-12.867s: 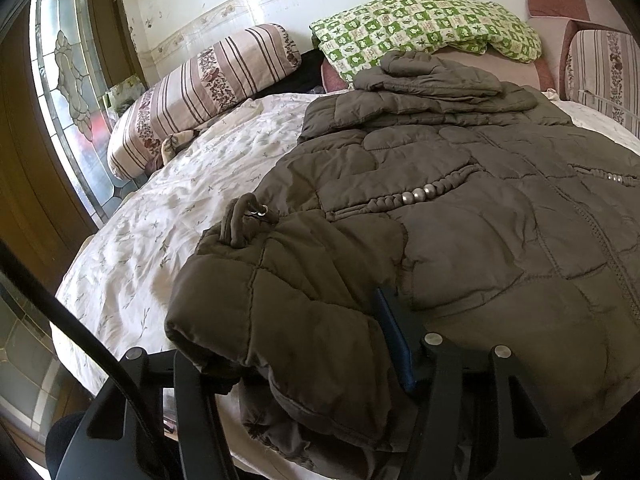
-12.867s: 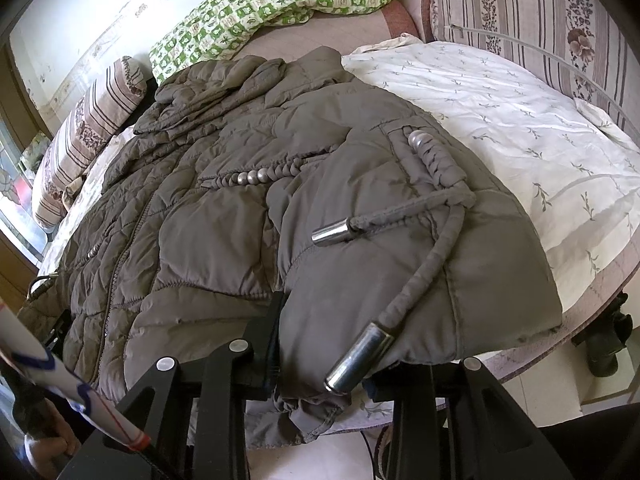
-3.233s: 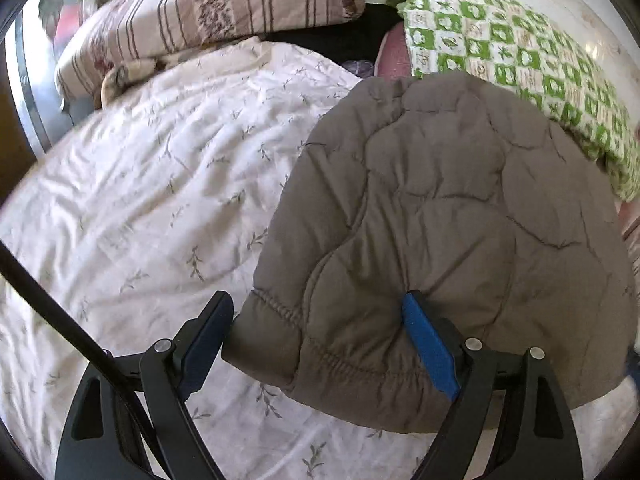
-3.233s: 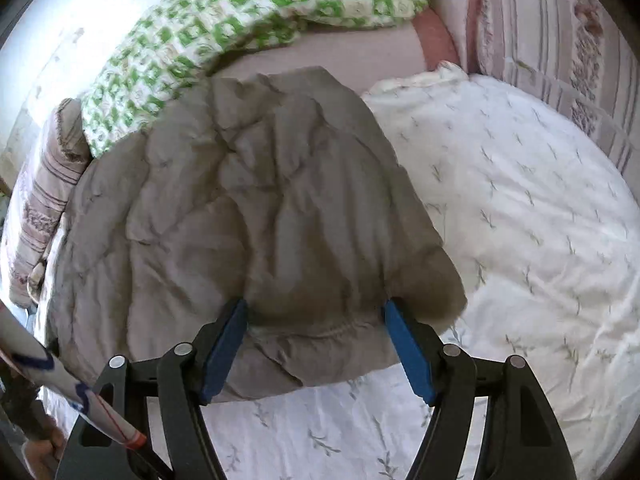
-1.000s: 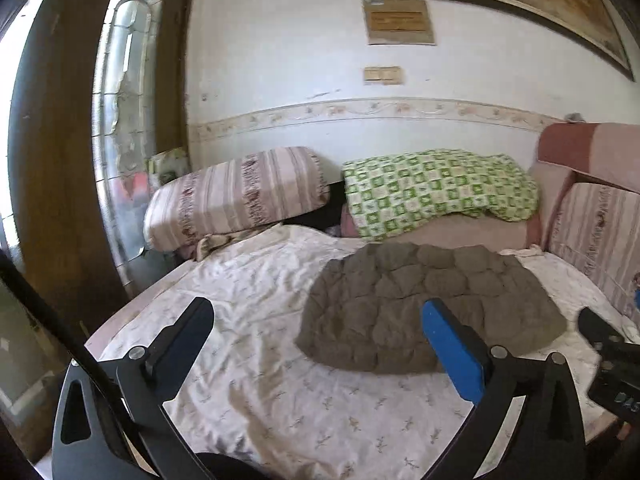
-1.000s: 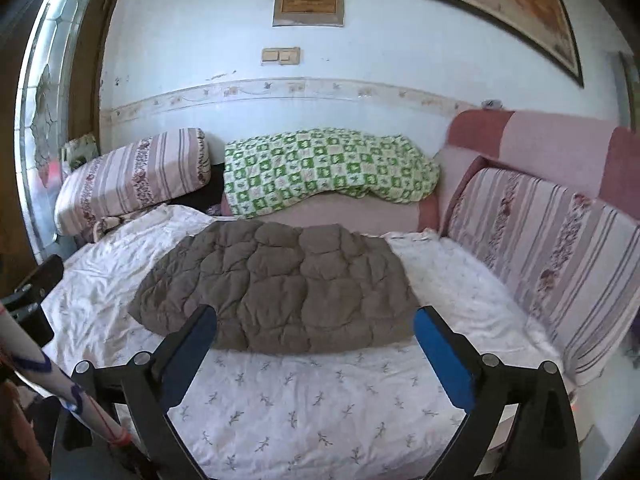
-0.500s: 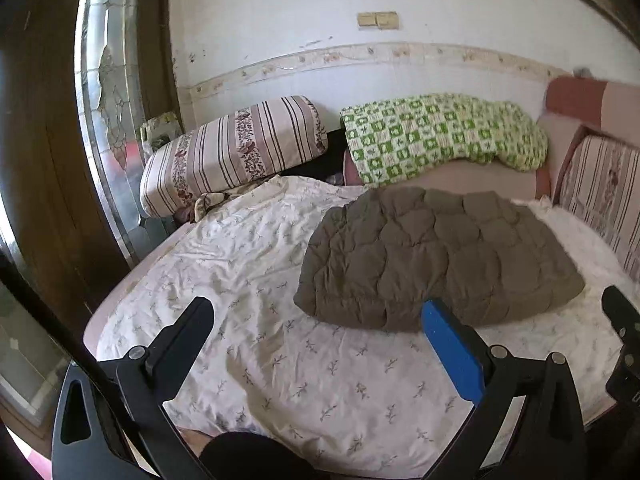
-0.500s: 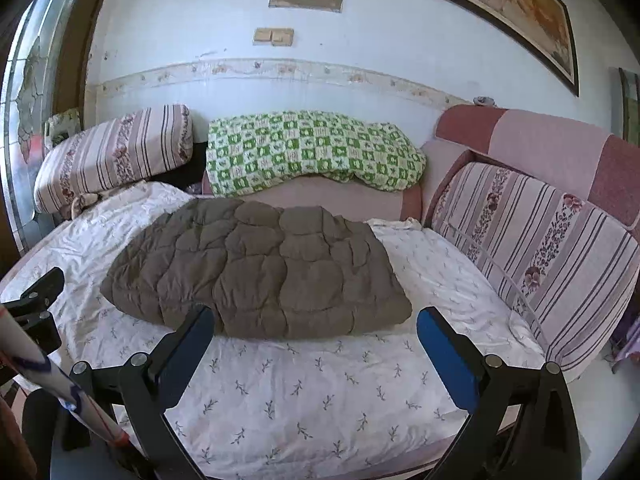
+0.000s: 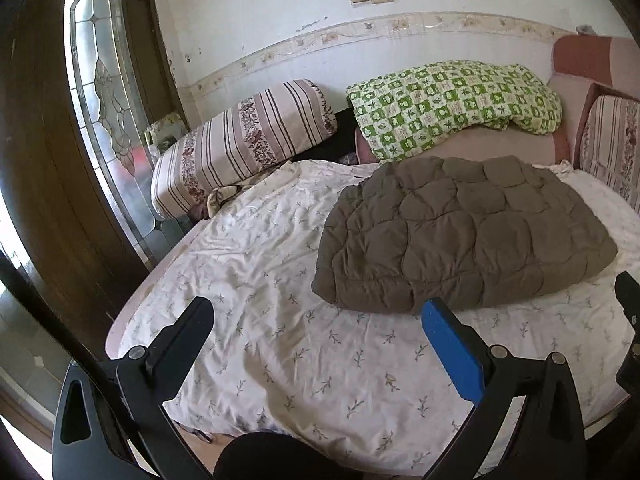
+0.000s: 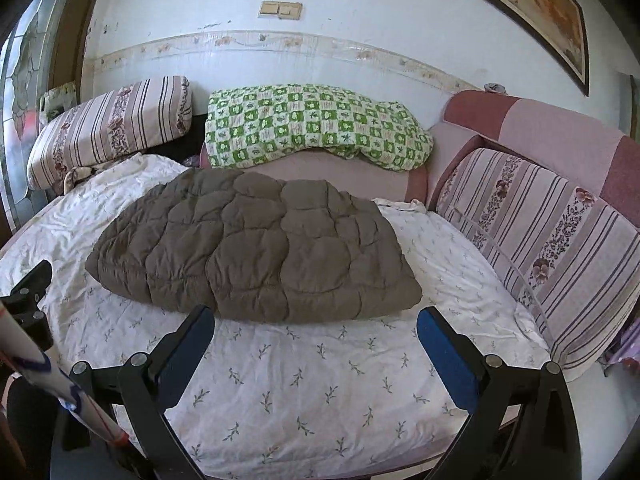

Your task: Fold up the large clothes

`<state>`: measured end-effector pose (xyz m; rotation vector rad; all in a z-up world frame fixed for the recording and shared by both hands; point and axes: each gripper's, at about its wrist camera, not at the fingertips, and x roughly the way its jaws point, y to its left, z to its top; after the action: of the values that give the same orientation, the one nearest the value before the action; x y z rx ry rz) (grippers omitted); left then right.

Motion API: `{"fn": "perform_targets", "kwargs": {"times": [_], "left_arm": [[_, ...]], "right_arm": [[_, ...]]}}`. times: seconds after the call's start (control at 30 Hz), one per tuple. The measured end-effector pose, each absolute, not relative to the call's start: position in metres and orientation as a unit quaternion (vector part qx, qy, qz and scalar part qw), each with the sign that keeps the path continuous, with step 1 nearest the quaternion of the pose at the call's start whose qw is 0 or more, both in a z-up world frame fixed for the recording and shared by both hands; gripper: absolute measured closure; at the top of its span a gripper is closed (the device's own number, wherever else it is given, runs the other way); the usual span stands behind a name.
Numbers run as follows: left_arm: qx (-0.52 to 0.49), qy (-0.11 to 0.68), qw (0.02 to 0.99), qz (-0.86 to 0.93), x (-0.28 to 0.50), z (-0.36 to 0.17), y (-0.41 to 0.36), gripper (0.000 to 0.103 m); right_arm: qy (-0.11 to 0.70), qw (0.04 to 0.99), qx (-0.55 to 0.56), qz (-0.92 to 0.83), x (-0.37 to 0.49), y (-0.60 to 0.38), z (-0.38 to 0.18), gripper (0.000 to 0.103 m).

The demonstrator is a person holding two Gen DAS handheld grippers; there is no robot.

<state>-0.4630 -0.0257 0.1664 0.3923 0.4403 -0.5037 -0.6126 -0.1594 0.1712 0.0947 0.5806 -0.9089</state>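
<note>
Well, the puffy brown quilted coat (image 10: 256, 248) lies folded in a neat bundle in the middle of the frame on the white flowery bed sheet (image 10: 320, 392), and the left gripper (image 9: 316, 344) and right gripper (image 10: 314, 340) both hang wide open and empty near it, so the folding looks done.

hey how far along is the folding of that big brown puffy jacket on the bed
Done: the brown quilted jacket lies as one compact folded bundle on the white floral sheet, no sleeves or hood showing. In hand: nothing; the left gripper and right gripper are both open, short of it. Left: no other unfolded clothes are visible.
</note>
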Motion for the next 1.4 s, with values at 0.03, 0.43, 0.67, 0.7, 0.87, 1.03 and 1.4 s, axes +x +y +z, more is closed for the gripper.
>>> {"fn": "perform_targets", "kwargs": {"times": [0.03, 0.43, 0.67, 0.7, 0.87, 1.03, 1.4], "left_arm": [[0.195, 0.217, 0.924, -0.247, -0.463, 0.165, -0.027, 0.0], [0.206, 0.234, 0.919, -0.243, -0.454, 0.154, -0.029, 0.0], [0.211, 0.24, 0.916, -0.243, -0.453, 0.151, -0.03, 0.0], [0.211, 0.24, 0.916, -0.244, -0.453, 0.151, -0.03, 0.0], [0.216, 0.242, 0.914, -0.245, -0.455, 0.148, -0.032, 0.0], [0.22, 0.24, 0.913, -0.246, -0.458, 0.147, -0.033, 0.0], [0.224, 0.237, 0.913, -0.246, -0.462, 0.149, -0.033, 0.0]], "right_arm": [[0.278, 0.856, 0.042, -0.433, -0.611, -0.159, 0.17, 0.0], [0.289, 0.853, 0.039, -0.432, -0.606, -0.161, 0.163, 0.0], [0.292, 0.853, 0.037, -0.432, -0.606, -0.161, 0.16, 0.0], [0.293, 0.852, 0.037, -0.432, -0.606, -0.161, 0.16, 0.0], [0.294, 0.853, 0.037, -0.43, -0.607, -0.161, 0.158, 0.0], [0.294, 0.853, 0.037, -0.43, -0.607, -0.161, 0.158, 0.0], [0.295, 0.853, 0.037, -0.43, -0.608, -0.161, 0.157, 0.0]]}}
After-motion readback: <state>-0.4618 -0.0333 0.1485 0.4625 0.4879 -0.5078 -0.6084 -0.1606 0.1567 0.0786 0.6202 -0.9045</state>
